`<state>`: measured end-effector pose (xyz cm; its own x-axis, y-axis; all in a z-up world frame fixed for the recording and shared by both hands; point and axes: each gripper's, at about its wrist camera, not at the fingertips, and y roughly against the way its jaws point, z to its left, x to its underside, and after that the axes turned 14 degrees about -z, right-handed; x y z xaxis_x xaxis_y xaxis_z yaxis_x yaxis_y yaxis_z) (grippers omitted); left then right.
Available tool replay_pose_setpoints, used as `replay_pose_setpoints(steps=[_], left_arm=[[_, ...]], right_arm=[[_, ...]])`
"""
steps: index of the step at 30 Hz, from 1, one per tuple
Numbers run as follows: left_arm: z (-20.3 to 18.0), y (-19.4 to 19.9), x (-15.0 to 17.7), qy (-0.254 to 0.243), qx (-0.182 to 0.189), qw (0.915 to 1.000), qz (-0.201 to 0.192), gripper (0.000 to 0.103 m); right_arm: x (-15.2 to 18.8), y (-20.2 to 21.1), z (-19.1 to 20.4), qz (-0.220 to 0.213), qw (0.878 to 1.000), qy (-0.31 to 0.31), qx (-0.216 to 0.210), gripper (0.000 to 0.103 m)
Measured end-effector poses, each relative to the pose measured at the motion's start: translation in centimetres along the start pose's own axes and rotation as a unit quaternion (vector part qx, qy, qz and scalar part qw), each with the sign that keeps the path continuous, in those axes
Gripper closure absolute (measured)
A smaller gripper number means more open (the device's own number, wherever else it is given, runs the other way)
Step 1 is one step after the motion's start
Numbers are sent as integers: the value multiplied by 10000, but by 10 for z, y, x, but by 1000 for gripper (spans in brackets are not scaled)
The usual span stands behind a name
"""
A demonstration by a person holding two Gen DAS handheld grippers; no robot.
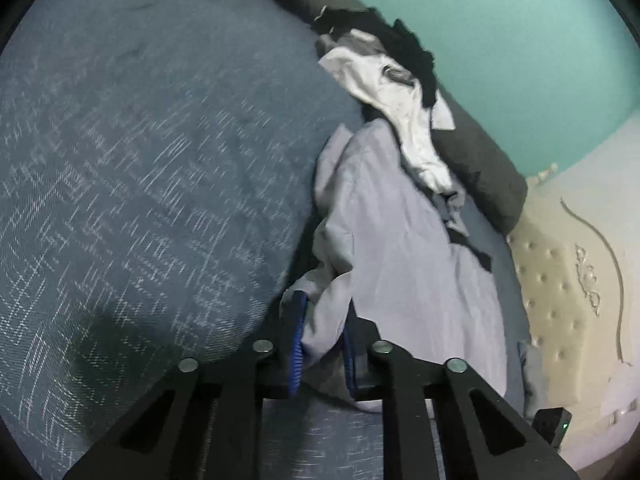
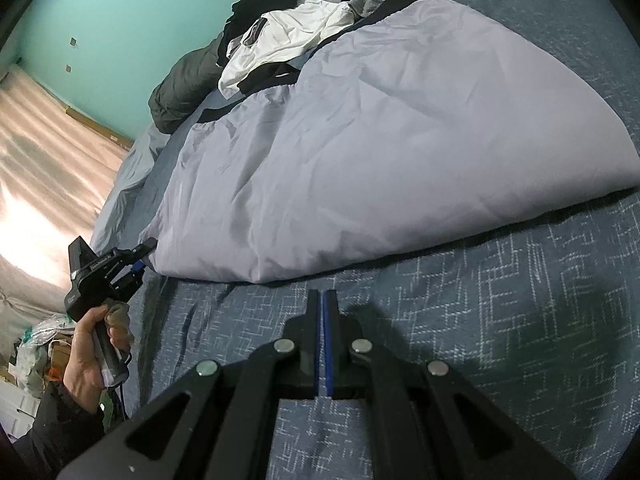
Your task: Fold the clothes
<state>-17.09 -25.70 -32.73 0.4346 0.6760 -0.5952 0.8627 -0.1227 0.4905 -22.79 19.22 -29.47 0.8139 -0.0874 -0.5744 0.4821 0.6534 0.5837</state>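
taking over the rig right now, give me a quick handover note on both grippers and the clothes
Left gripper: gripping a bunched corner of the lavender garment, at the bed's edge.
Right gripper: shut, empty, above bare blue bedspread just short of the garment's near edge.
Garment lies spread across the bed, wrinkled, apparently doubled over.
Pile of white and black clothes sits untouched at the far side beside a dark grey bundle.
Left: finish folding the lavender garment, then work through the pile.

Garment on bed, pile behind
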Motion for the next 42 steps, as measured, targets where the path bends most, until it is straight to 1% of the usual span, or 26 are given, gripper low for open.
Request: replay_pose_setpoints(steps=[2,4,8,11,14,18,20,22,24,27,29,32,33,34,36,38,40,42], left_arm=[[-13,0,-2,-75,66,9999,-71,90],[-32,3,-5,-198,217,9995,-126,93],[-72,8,-7,-481,552,9971,-213,93],[-117,3,-10,-744,831,9934,-268,93],[-168,-8,-10,-1041,1107,9882,-196,93],[-238,-25,1,-1433,1483,9785,-53,93],[-272,-36,15,-1636,1659,9725,71,93],[-303,-50,39,-1812,1834,9657,321,93],[-325,-72,75,-1994,1937,9578,726,93],[-358,-105,128,-2259,2085,9422,1331,93],[-370,-124,163,-2453,2096,9299,1764,93],[-375,-142,194,-2700,1968,9183,2122,92],[-376,-141,195,-2710,1953,9193,2083,90],[-377,-138,192,-2630,2002,9209,2067,85],[-379,-129,180,-2497,2124,9230,2016,79],[-379,-112,164,-2541,2197,9235,1852,73],[-373,-95,148,-2577,2199,9260,1664,64],[-362,-80,132,-2631,2122,9297,1465,62]], right_arm=[[0,1,0,-9,10000,-14,-13,101],[0,3,-2,-11,10000,-74,-43,101],[0,8,-4,-31,9999,-138,-89,101],[-2,11,-6,-68,9998,-169,-117,101],[-5,16,-9,-120,9996,-230,-144,101],[-10,24,-20,-216,9990,-360,-148,101],[-13,29,-28,-280,9985,-455,-141,101],[-16,35,-37,-344,9978,-550,-134,101],[-24,42,-47,-443,9968,-652,-97,101],[-35,59,-70,-682,9934,-922,21,101],[-39,64,-79,-785,9915,-1040,38,101],[-43,70,-90,-919,9886,-1195,43,100],[-44,72,-94,-964,9875,-1246,45,100],[-46,74,-98,-1009,9864,-1297,47,100],[-48,79,-105,-1098,9840,-1400,50,100],[-51,83,-112,-1187,9815,-1502,53,100],[-55,85,-112,-1280,9799,-1532,12,99],[-59,86,-110,-1373,9784,-1546,-40,98]])
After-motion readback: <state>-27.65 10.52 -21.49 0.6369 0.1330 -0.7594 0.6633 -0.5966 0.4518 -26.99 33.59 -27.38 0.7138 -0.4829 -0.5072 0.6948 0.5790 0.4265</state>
